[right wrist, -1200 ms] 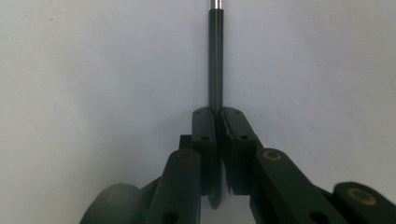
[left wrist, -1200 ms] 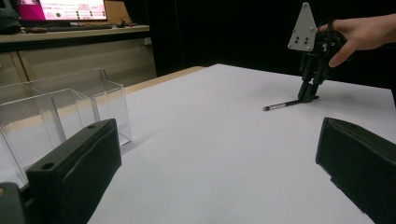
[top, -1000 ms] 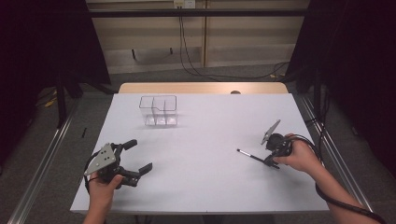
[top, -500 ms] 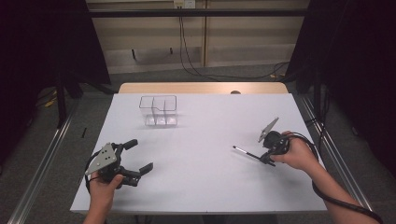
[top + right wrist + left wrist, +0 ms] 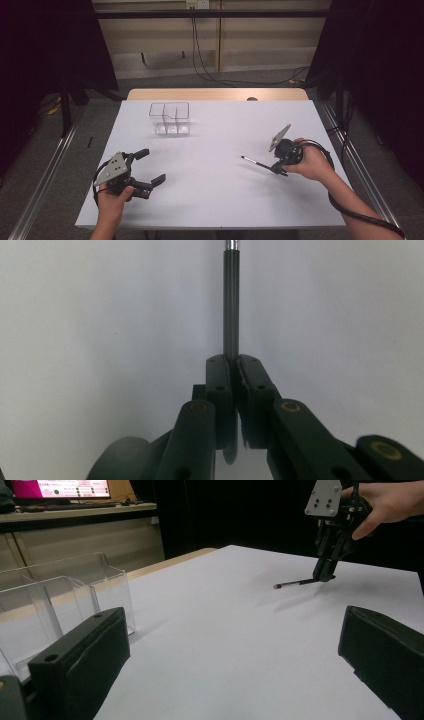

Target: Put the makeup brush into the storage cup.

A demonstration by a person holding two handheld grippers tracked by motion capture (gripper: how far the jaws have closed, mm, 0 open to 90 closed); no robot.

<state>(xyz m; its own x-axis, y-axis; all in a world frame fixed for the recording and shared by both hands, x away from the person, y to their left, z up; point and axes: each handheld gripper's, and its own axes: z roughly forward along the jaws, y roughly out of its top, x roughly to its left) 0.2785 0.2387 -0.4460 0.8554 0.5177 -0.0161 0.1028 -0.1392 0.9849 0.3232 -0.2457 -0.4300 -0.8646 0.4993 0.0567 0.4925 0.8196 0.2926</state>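
A thin black pen-like stick [image 5: 256, 163] with a silver band near its far end is pinched in my right gripper [image 5: 278, 170], which is shut on it just above the white table [image 5: 220, 195] at the right. The stick [image 5: 230, 305] juts straight out from the closed jaws, and from across the table the same stick [image 5: 299, 583] hangs slanted under my right gripper [image 5: 325, 574]. My left gripper [image 5: 152, 166] sits at the front left with its jaws wide open and nothing between them. A clear divided box [image 5: 170, 119] stands at the back left.
The clear box [image 5: 60, 605] stands close to the left jaw in the left gripper view. A wooden strip [image 5: 215, 94] runs along the table's far edge. Metal rails [image 5: 45, 180] flank the table on the floor, and cables trail behind.
My right gripper has lifted a little and shifted leftward and away with the stick in its jaws. The left gripper has stayed where it was.
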